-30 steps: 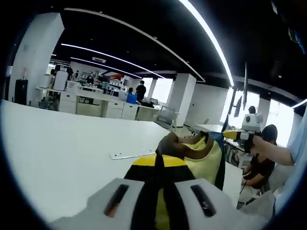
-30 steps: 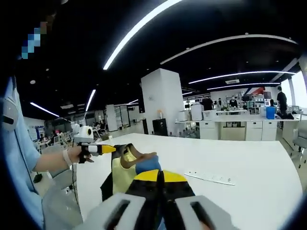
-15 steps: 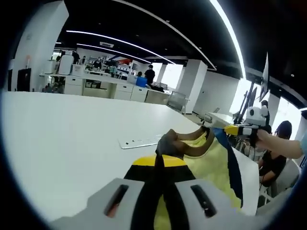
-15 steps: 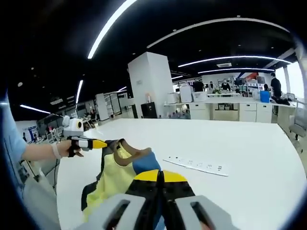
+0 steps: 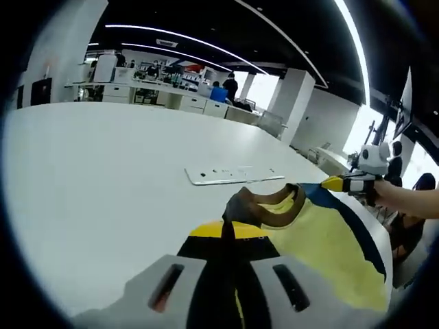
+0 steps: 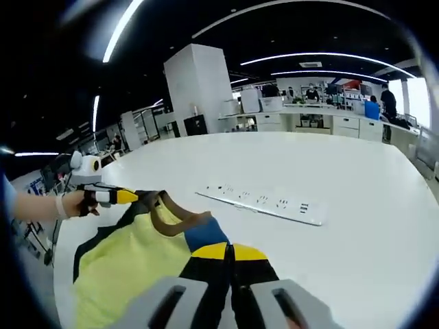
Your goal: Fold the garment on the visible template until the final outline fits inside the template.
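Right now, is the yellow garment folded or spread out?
Spread: the yellow garment stretches between the left tool and the right tool.

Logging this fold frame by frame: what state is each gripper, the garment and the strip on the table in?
Left gripper: shut on the garment's collar.
Right gripper: shut on the garment at its blue shoulder.
Garment: yellow, stretched between both grippers, unfolded.
Flat strip: lying on the white table, apart from the garment.

Left gripper is clamping the yellow garment at its brown collar; right gripper is pinching the far shoulder above the white table.
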Action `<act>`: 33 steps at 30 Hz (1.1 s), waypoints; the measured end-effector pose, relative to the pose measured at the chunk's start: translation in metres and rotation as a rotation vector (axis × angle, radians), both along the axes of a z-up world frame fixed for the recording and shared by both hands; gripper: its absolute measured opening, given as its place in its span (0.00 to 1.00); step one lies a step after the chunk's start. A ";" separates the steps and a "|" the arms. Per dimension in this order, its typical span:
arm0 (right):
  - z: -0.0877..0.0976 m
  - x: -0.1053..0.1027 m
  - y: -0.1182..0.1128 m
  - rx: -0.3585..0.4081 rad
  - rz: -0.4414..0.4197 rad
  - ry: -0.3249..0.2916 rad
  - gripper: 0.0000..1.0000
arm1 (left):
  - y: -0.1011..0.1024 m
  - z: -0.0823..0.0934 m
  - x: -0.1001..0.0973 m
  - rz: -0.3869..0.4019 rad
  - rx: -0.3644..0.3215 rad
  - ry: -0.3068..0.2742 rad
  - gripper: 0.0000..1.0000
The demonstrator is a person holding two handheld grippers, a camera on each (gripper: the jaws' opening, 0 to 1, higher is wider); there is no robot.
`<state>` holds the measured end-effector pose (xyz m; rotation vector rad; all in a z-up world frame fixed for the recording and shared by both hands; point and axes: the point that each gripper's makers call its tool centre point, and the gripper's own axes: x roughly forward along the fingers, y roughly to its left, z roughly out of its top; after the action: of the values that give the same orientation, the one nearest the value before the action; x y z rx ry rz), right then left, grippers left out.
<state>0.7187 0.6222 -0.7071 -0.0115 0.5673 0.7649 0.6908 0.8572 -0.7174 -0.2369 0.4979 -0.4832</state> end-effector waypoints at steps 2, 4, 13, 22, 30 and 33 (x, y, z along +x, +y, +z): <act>-0.012 0.009 0.000 -0.018 0.001 0.013 0.00 | 0.003 -0.007 0.005 0.010 0.011 0.011 0.00; -0.021 0.011 0.000 -0.029 -0.003 0.029 0.00 | 0.004 -0.012 0.010 0.012 0.014 0.016 0.00; -0.046 0.014 -0.003 -0.056 -0.026 0.067 0.00 | 0.003 -0.032 0.019 -0.004 0.053 0.050 0.00; -0.060 0.010 -0.003 -0.079 -0.030 0.088 0.00 | 0.001 -0.046 0.016 -0.022 0.086 0.077 0.00; -0.062 0.009 -0.003 -0.074 -0.037 0.092 0.00 | 0.000 -0.047 0.014 -0.044 0.113 0.056 0.00; -0.060 0.007 -0.002 -0.053 -0.036 0.098 0.00 | -0.004 -0.041 0.015 -0.072 0.150 -0.005 0.02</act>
<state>0.7258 0.6204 -0.7669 -0.0125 0.6789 0.7184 0.7055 0.8536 -0.7589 -0.0745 0.5365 -0.5138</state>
